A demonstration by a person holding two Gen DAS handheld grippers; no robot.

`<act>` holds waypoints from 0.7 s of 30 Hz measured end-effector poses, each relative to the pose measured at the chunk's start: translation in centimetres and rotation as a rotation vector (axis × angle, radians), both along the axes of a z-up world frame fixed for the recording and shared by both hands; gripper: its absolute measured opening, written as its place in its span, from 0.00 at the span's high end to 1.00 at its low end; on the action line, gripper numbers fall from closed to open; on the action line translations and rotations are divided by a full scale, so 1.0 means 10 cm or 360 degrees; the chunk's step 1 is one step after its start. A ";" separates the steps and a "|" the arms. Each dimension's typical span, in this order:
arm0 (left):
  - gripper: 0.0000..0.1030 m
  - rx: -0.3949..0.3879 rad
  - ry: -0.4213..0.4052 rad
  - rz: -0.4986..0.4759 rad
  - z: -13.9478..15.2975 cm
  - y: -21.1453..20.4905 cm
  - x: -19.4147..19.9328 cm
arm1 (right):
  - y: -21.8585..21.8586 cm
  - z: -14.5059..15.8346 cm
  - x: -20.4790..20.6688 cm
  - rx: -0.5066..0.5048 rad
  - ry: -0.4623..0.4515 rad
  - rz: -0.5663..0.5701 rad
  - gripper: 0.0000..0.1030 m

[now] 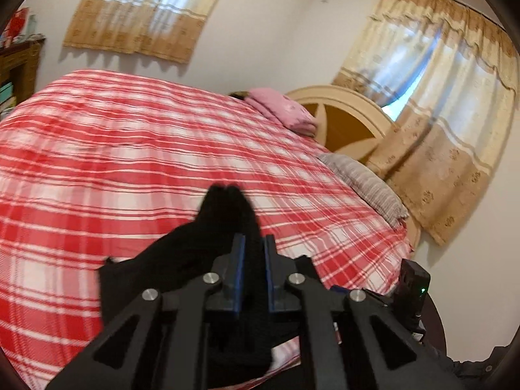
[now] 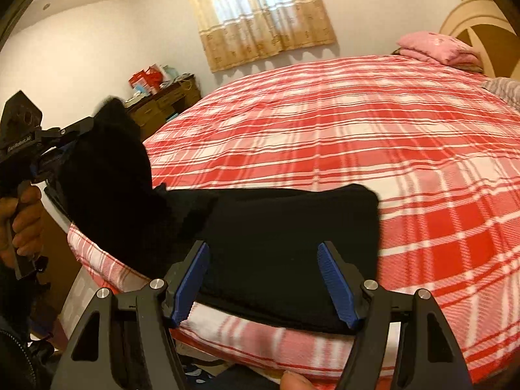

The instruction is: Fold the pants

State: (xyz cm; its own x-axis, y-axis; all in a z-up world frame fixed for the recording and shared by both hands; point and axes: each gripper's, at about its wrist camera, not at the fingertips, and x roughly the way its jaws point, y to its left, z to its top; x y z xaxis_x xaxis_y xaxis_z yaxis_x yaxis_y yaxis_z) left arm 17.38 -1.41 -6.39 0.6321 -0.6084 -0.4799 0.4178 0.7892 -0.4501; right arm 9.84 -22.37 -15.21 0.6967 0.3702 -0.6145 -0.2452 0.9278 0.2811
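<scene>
Left wrist view: black pants (image 1: 224, 224) are clamped between the closed fingers of the left gripper (image 1: 253, 256) and lifted off the plaid bed (image 1: 130, 149). From the right wrist, the right gripper (image 2: 263, 282) is held spread and empty above the flat portion, which seems already doubled; one fold probably remains.

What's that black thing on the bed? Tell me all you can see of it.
It looks like a pair of black pants, soft plain dark cloth. Most of it lies flat near the edge of the red-and-white checked bedspread. One end is lifted off the bed, pinched in the shut left hand-held gripper and hanging in loose folds. The right hand-held gripper stands open, a blue pad at either side of the flat part, not squeezing it.
</scene>
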 end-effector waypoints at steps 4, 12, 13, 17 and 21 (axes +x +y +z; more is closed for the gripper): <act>0.93 0.0080 0.0040 -0.0103 -0.05 -0.38 0.10 | -0.21 -0.04 -0.01 0.0032 0.0015 -0.0079 0.31; 0.93 0.0253 -0.0017 -0.0047 -0.13 -0.34 -0.01 | -0.08 -0.08 -0.03 0.0327 0.0086 0.0163 0.31; 0.93 0.0274 -0.0011 -0.0017 -0.17 -0.26 -0.02 | -0.02 -0.09 -0.02 0.0347 0.0100 0.0190 0.31; 0.87 0.0375 0.0033 0.0111 -0.40 0.02 -0.04 | 0.26 -0.20 0.15 0.0530 0.0258 0.0312 0.31; 0.55 0.0528 0.0026 0.0316 -0.63 0.31 -0.08 | 0.47 -0.32 0.35 0.0547 0.0344 0.0310 0.31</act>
